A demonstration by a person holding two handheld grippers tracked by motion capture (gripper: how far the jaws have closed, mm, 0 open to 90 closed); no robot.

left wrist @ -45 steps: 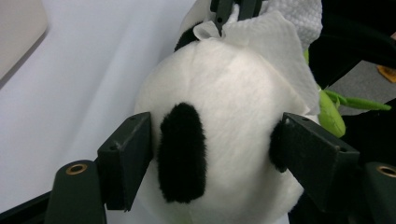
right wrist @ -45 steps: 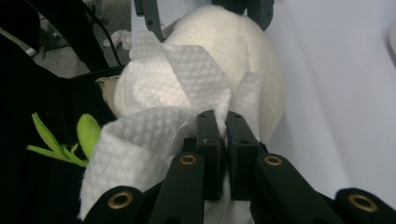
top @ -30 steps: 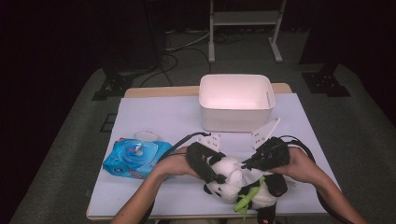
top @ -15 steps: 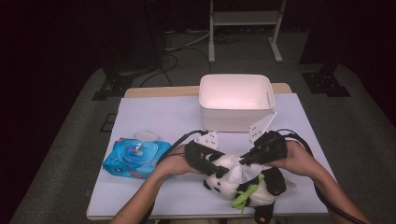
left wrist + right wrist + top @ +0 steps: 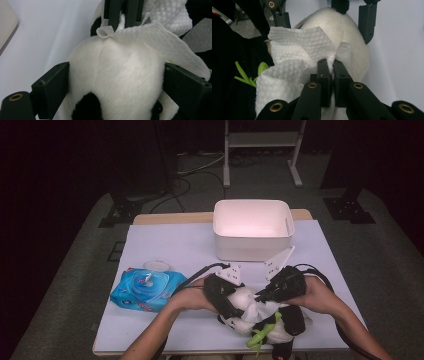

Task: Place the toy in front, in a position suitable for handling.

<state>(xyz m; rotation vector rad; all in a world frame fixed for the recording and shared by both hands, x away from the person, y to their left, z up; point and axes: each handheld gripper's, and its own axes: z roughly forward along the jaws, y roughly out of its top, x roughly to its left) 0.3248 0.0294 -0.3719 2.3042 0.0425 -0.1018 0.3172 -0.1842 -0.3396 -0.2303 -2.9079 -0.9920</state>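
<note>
Dark floor and cable clutter ring a white-topped counter (image 5: 165,245), and all the action sits at its near edge, where a plush black-and-white panda toy (image 5: 260,317) with a green leaf sprig lies between the person's two hands. Over the last second the toy has shifted a little toward the middle of the counter, and the hands have gone with it. The left gripper (image 5: 117,82) has just been opening its fingers; they now stand wide on either side of the panda's round white head, close against the fur, though whether they squeeze it is hard to tell. The right gripper (image 5: 331,66) has its fingers closed tight on a white textured wet wipe (image 5: 294,50), which drapes over the top of the head. My read: the left is bracing the toy while the right gets set to rub, so the cleaning looks only just under way. Farther back, a white rectangular plastic tub (image 5: 252,227) waits, and a blue soft pack of wipes (image 5: 147,290) sits well off to the left.
</note>
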